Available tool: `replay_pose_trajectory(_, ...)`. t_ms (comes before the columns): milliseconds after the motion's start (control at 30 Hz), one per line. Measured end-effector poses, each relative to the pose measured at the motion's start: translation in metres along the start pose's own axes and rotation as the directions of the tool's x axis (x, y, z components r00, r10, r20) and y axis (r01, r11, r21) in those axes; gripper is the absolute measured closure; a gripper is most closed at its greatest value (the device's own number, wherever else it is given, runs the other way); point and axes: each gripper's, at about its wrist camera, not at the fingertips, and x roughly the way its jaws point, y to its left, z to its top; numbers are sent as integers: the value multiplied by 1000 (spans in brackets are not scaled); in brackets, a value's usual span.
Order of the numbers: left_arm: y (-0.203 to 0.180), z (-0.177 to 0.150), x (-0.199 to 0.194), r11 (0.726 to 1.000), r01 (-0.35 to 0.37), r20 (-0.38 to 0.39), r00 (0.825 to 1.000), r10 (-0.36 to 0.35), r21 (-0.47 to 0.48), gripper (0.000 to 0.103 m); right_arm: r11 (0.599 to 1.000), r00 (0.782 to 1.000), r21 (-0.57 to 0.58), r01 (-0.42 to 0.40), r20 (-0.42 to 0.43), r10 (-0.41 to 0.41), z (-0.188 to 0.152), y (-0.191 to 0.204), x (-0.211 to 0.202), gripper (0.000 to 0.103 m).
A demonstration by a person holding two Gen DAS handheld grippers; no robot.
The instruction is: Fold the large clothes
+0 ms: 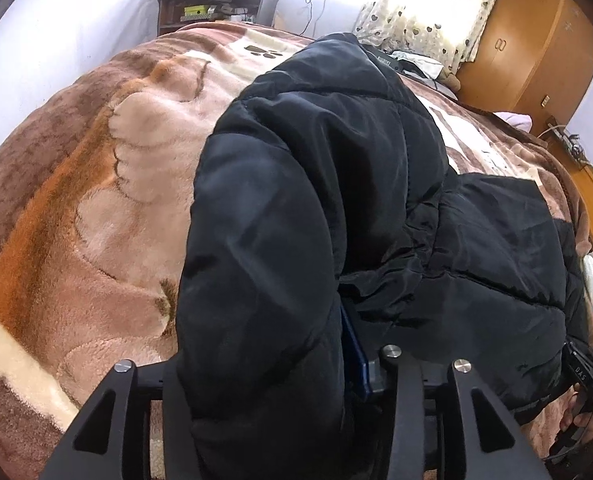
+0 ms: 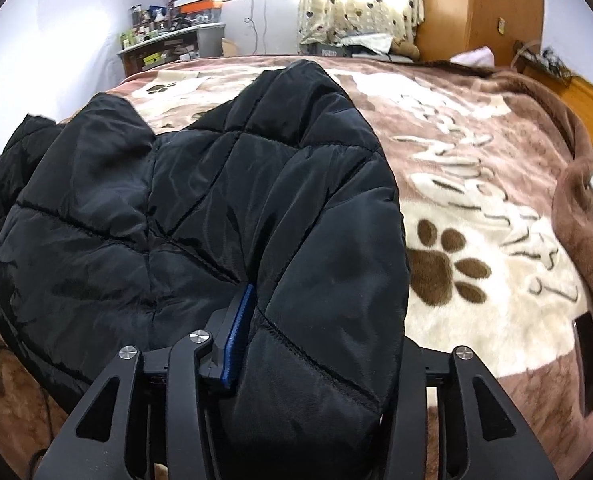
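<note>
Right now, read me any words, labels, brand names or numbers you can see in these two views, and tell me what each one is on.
"DAS": small white letters on a black casing at the right edge of the left wrist view.
Cream script on the blanket: too stylised to read.
Labels on the shelf clutter: too small to read.
Black jacket: no text visible.

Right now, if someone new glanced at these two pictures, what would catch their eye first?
A big black puffer jacket fills the middle of both views, bunched on a brown plush blanket with paw prints that covers the bed. A fold of the jacket lies between the fingers of each hand-held gripper, left and right. Behind, a bright window with a heart-print curtain glares.
</note>
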Motion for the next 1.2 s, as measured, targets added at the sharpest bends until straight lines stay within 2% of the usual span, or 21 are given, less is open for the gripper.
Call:
replay_pose_trajectory(33, 2, 0, 0, 1000, -2, -1, 1000, 2, -5, 52, 1000, 1000, 19, -3, -5, 3, 0, -3, -2, 54)
replay_pose_trajectory(133, 4, 1, -4, 999, -37, -6, 999, 37, -7, 42, 1000, 1000, 9, 30, -1, -30, 1, -3, -10, 42)
replay_pose_trajectory(200, 6, 0, -11, 999, -46, -4, 999, 46, -16, 40, 998, 998, 2, 62, 29, -62, 1, -4, -20, 26)
replay_pose_trajectory(300, 9, -3, -23, 998, -42, -3, 999, 42, -35, 38, 998, 997, 16, 61, 44, -61, 1, -6, -35, 26)
replay_pose_trajectory(367, 8, -7, -35, 998, -64, 16, 998, 64, -29, 21, 998, 996, 16, 67, 57, -68, 1, -6, -45, 26)
replay_pose_trajectory(400, 8, -8, -42, 997, -68, 23, 997, 68, -30, 17, 997, 996, 17, 70, 63, -71, 1, -5, -50, 26)
replay_pose_trajectory(633, 5, -28, -93, 998, -50, 67, 996, 53, -39, 17, 998, 993, 42, 41, 106, -46, -8, 7, -97, 26)
replay_pose_trajectory(867, -21, -73, -131, 997, -53, 71, 996, 50, 51, 16, 999, 996, 47, 4, 90, -9, -33, 30, -127, 26)
replay_pose_trajectory(1100, -50, -125, -151, 981, -147, 81, 987, 137, 130, 16, 1000, 997, 24, -7, 80, 5, -58, 52, -151, 26)
replay_pose_trajectory(1200, -56, -138, -156, 984, -125, 66, 991, 117, 127, 16, 1000, 997, 24, -8, 79, 6, -66, 61, -164, 26)
